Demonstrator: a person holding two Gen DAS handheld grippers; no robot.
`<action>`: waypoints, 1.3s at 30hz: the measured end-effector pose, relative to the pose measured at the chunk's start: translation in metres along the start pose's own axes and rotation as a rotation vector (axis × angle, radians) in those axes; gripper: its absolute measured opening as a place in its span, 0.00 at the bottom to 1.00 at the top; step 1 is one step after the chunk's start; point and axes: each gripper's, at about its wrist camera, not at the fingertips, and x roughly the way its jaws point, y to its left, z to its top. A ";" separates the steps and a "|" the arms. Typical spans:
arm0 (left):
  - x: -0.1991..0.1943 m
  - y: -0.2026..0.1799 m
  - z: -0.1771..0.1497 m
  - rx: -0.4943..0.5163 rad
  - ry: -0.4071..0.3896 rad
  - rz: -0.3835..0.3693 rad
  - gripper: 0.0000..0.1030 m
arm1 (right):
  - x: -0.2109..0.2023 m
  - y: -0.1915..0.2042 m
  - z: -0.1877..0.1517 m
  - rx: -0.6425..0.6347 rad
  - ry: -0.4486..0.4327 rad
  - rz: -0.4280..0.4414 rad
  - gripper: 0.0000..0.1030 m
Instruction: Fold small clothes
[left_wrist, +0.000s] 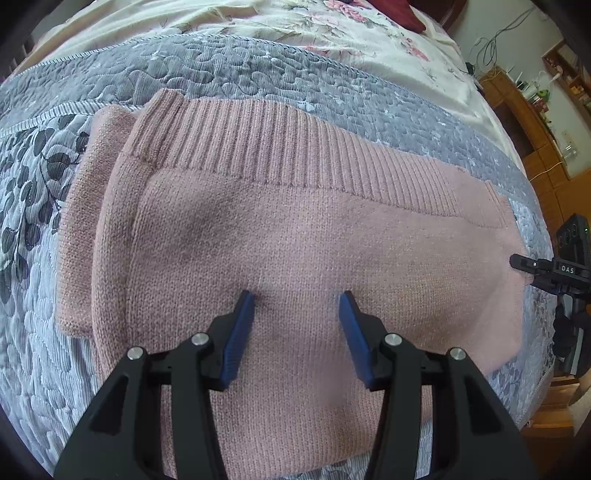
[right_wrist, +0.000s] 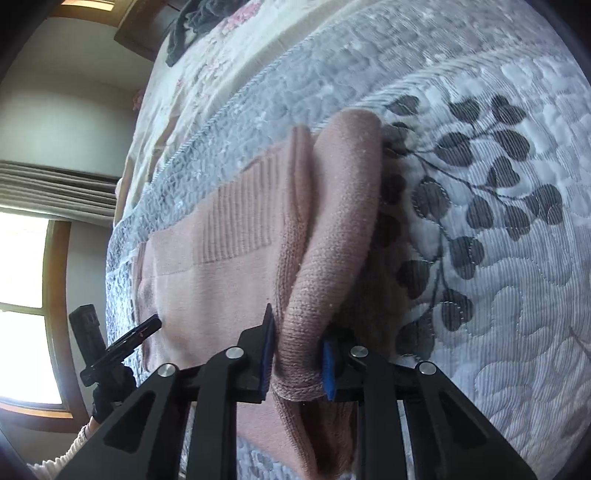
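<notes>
A: On the bed (left_wrist: 258, 74), pink sweater (left_wrist: 295, 240) flat on the grey quilt (left_wrist: 33, 332), ribbed hem toward the far side. Left gripper (left_wrist: 297, 306) over mid-body, jaws wide apart, holding nothing, tips just above or barely on the knit; can't tell which.

B: Right gripper (right_wrist: 299, 350)?

A: Clamped on a rolled pink edge, looks like the sleeve (right_wrist: 332, 229), lifted off the quilt into a ridge. Blue pads (right_wrist: 328, 373) half buried in the knit.

B: Advice for the fold?

A: Probably sleeve-in fold under way. Carry the sleeve across the body, low and level, no tugging, or the whole sweater slides. Pin the body with the left gripper while carrying. Lay the sleeve parallel to the side seam, then release only once flat. Thick knit, so expect spring-back; press the crease after release.

B: Blind spots?

A: Plenty. Near end of the sweater hidden under both grippers in both views. Neckline and other sleeve not identifiable. Depth of the right grip unclear: one layer or two, can't tell. Underside of the lifted ridge in shadow. Right gripper only a sliver at the edge of the left view (left_wrist: 535, 267); left likewise in the right view (right_wrist: 122, 343).
</notes>
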 end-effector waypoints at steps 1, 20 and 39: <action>-0.004 0.000 0.000 0.000 -0.003 -0.004 0.47 | -0.003 0.012 0.000 -0.024 0.003 -0.003 0.20; -0.044 0.031 -0.005 -0.076 -0.048 -0.109 0.47 | 0.091 0.161 0.010 -0.231 0.172 -0.094 0.20; -0.008 -0.032 0.024 -0.179 0.032 -0.418 0.55 | 0.026 0.114 0.012 -0.109 0.055 0.009 0.51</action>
